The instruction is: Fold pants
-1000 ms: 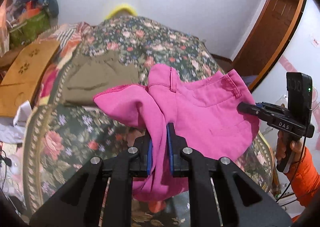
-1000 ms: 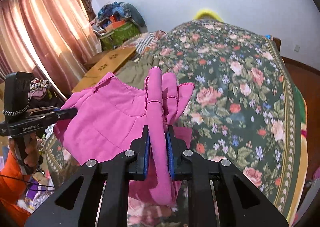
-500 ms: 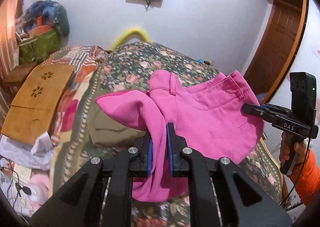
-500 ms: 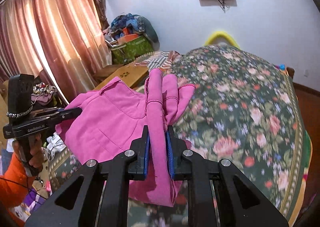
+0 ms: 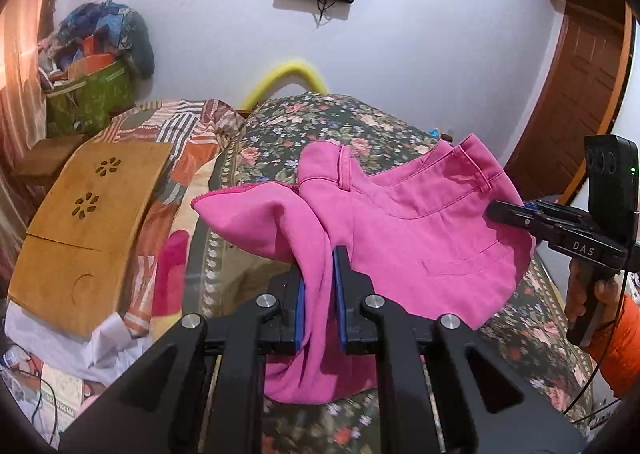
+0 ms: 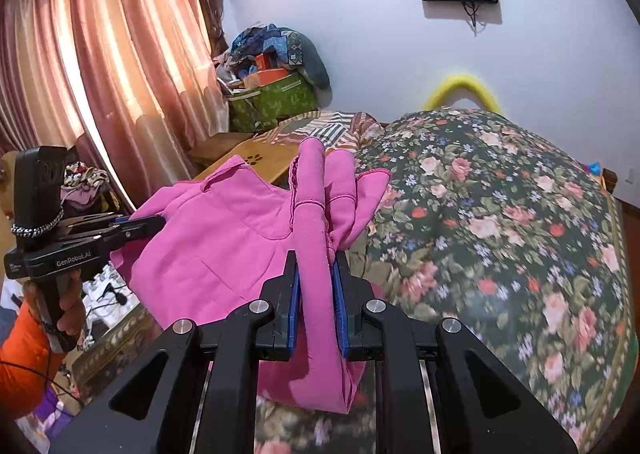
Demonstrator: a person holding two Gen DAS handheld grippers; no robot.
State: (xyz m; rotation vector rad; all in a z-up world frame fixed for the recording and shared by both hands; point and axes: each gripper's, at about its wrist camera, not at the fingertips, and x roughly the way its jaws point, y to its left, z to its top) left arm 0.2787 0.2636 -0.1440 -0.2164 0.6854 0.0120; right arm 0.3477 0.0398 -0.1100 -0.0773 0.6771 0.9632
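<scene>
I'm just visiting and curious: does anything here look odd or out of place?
Only the pink pants: bunched and twisted in the air between the left hand-held gripper and right hand-held gripper, above the floral bed.

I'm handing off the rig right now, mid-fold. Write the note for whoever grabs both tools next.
Left tool: shut on the pink pants, bunched fabric between its pads.
Right tool: shut on the pink pants too, gripping another bunch of the waist end.
The pants hang in the air between the two tools, above the floral bedspread; the waistband with belt loops faces up and the rest droops below.
Done: pants picked up. No neat fold visible.
Left: spread them on the bedspread, align the legs, fold, release.
</scene>
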